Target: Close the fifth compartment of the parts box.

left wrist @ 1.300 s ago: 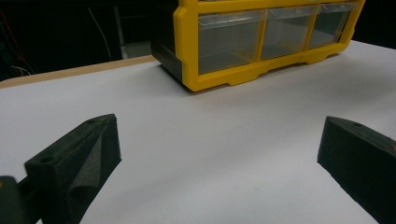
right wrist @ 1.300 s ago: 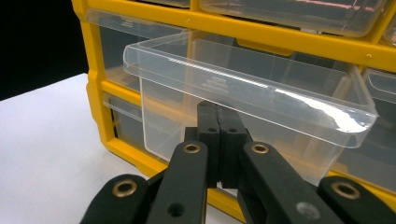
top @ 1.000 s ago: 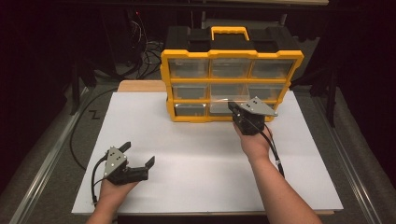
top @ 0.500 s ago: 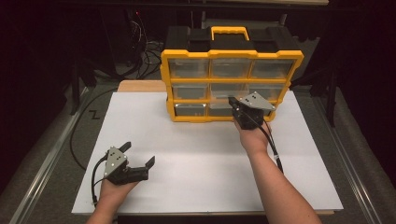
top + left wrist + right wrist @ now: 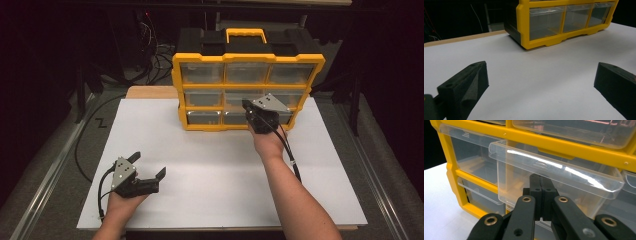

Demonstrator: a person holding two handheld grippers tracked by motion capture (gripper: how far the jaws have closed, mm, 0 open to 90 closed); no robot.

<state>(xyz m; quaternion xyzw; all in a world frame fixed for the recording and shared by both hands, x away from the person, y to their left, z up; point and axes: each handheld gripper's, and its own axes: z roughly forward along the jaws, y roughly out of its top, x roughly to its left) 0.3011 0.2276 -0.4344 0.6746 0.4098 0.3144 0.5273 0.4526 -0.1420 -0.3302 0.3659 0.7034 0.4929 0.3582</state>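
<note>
Barely shifted: right gripper [image 5: 541, 195] keeps its jaws pinched just under the clear plastic drawer's [image 5: 554, 173] lip, drawer partly out of the yellow organizer [image 5: 247, 60]; pull probably underway. Left gripper [image 5: 145, 172] idle, jaws apart.

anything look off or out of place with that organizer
One clear drawer sticks out of the yellow organizer, pulled partway while its neighbours sit flush. The right hand-held gripper is shut at its front. Nothing looks spilled or broken.
</note>
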